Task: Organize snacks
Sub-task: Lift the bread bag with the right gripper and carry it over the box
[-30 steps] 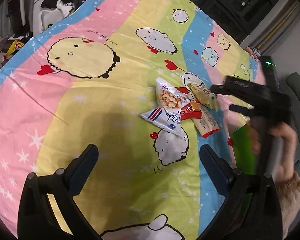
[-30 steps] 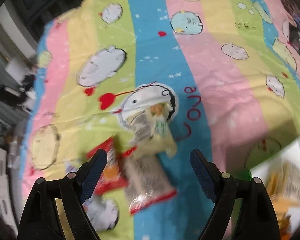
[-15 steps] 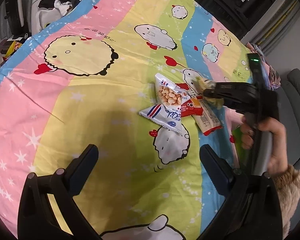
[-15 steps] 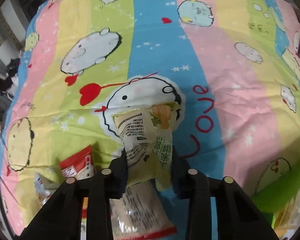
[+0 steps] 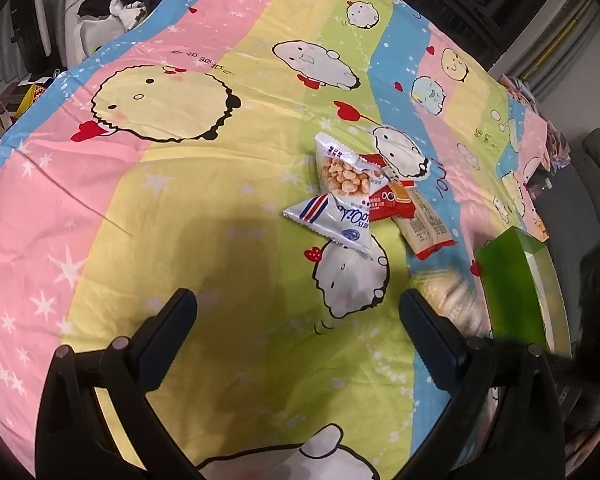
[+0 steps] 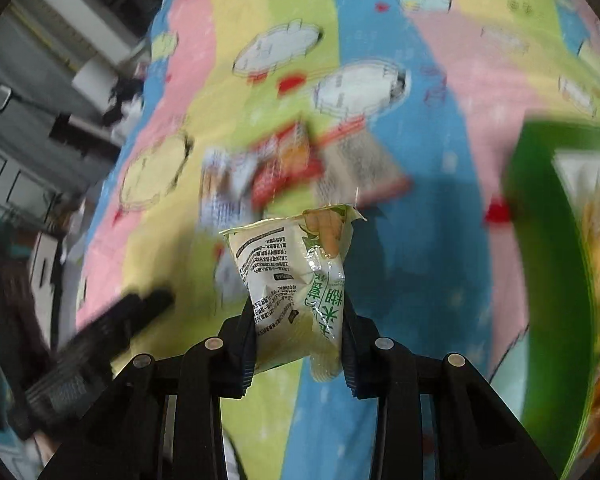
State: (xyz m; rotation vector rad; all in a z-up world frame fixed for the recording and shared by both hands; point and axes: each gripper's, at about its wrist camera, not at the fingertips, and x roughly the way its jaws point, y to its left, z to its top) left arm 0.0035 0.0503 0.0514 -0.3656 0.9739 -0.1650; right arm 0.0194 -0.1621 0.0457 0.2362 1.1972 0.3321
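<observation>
The right gripper (image 6: 299, 320) is clenching the pale green packet (image 6: 296, 276) by one end, so it's risking slipping free short of the green box (image 6: 548, 264), while the left gripper (image 5: 298, 322) is hanging open, empty.

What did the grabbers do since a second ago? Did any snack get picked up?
The right gripper closed on the pale yellow-green packet, lifted it off the pile and carried it toward the green box. The left gripper stayed open and still; the peanut packet, white-blue packet and red packets stayed put.
</observation>
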